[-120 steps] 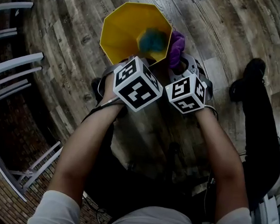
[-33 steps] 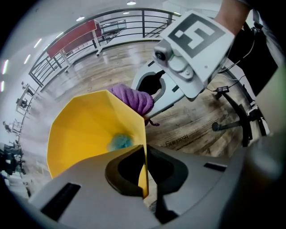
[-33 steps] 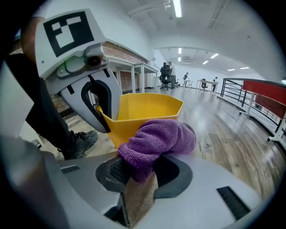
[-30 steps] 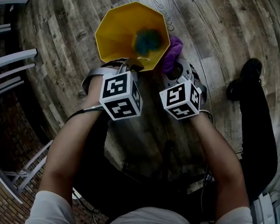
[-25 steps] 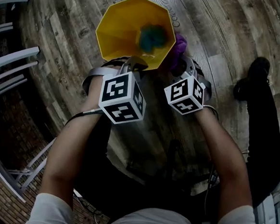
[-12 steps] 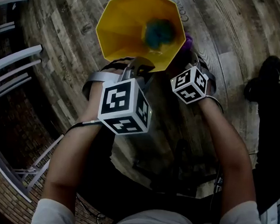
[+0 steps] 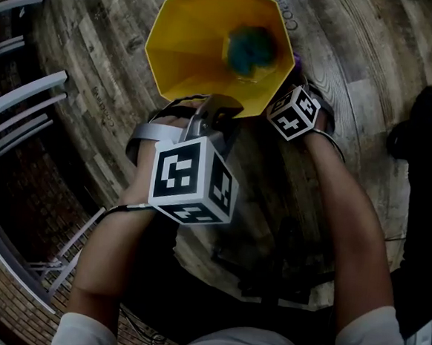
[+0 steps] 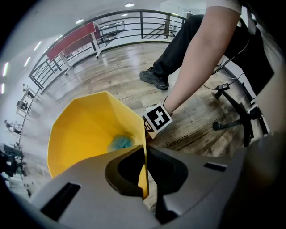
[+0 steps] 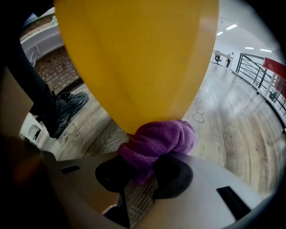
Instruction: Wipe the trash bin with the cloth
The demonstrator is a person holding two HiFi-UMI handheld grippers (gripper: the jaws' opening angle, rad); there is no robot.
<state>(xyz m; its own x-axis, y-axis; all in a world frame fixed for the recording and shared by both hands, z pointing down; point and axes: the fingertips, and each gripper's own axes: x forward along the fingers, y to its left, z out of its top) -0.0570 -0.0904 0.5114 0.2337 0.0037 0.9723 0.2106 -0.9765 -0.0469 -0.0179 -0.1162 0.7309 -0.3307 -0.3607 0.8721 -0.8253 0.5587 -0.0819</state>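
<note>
The yellow trash bin (image 7: 203, 48) with faceted walls tilts its mouth toward me over the wooden floor; a teal blob (image 7: 250, 47) lies deep inside it. My left gripper (image 8: 145, 174) is shut on the bin's near rim (image 8: 142, 152), the thin yellow wall pinched between the jaws. My right gripper (image 9: 142, 172) is shut on a purple cloth (image 9: 158, 141) and presses it against the bin's outer wall (image 9: 138, 58). In the head view the right gripper (image 7: 295, 113) sits at the bin's right side, and only a sliver of the cloth (image 7: 296, 60) shows there.
White metal railings (image 7: 16, 108) run along the left, with a brick wall (image 7: 13, 293) below them. A person's black shoe (image 7: 418, 117) and dark trouser leg stand at the right. A chair base and cables (image 8: 234, 120) lie on the floor near me.
The bin has come up closer and tipped more toward me. My right gripper has slid further up along the bin's right side with the cloth, which is now mostly hidden behind the bin.
</note>
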